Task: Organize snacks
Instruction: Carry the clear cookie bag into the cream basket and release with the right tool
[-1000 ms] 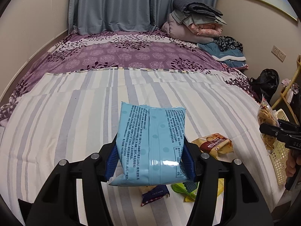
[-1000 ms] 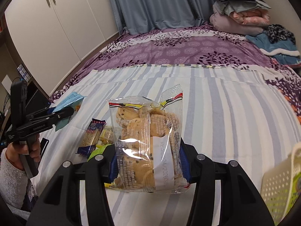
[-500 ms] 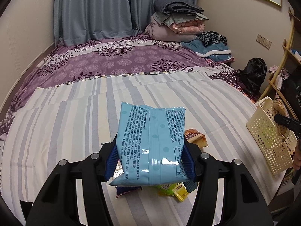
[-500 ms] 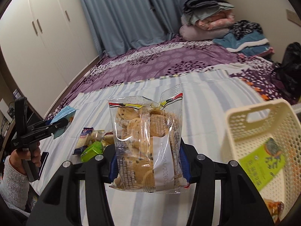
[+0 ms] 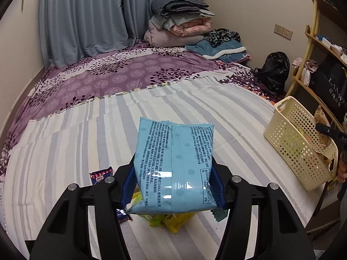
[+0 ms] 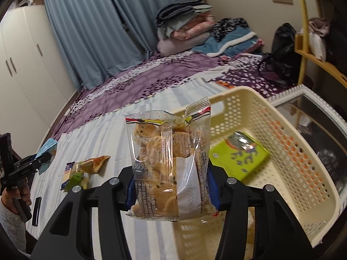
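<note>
Right wrist view: right claw (image 6: 173, 186) is clamping a cookie bag (image 6: 171, 164), basket (image 6: 303, 151) at 3 o'clock; left claw (image 5: 172, 184) is clamping a blue packet (image 5: 173, 169).

snack pile (image 5: 171, 217): mostly hidden under blue packet (image 5: 174, 169) | basket (image 6: 288, 151): near wall cut off by cookie bag (image 6: 171, 166) | green box (image 6: 238, 155) print: blurred

A striped sheet (image 5: 195, 108) covers a bed (image 5: 121, 75) with purple floral bedding, folded blankets (image 5: 180, 21) stacked by blue curtains (image 5: 86, 21); a black bag (image 5: 274, 69) sits beside a wooden shelf (image 5: 314, 49), opposite a white wardrobe (image 6: 26, 65).
</note>
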### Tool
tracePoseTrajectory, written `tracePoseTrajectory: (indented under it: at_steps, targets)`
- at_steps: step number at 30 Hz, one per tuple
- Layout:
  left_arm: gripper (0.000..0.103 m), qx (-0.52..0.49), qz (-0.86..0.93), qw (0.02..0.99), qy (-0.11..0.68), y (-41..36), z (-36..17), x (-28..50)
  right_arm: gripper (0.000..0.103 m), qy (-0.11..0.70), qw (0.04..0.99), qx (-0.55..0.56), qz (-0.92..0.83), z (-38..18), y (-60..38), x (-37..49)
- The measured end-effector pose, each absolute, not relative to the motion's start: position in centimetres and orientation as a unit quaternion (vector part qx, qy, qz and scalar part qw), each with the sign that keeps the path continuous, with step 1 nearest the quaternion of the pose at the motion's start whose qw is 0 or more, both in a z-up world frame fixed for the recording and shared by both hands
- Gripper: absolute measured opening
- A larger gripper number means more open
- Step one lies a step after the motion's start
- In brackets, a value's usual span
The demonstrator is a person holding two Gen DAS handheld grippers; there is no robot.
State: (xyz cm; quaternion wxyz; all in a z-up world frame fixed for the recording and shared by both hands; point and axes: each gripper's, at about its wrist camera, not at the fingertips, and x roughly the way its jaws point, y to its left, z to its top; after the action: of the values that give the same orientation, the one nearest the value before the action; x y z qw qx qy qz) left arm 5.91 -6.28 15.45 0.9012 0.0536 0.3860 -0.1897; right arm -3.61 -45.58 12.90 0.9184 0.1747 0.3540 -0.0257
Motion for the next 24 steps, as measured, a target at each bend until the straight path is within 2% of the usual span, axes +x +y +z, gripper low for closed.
tracePoseTrajectory:
  at_steps: [21, 24]
  targets:
    - [0.059, 0.1, -0.247, 0.885, 0.382, -14.1, 16.2, 3.9, 0.053, 0.356, 0.904, 0.224, -0.077, 10.0, -50.5, -7.1]
    - [0.059, 0.107, -0.255, 0.882, 0.383, -15.1, 16.1, 3.6, 0.075, 0.343, 0.904, 0.241, -0.083, 10.0, -51.3, -7.8]
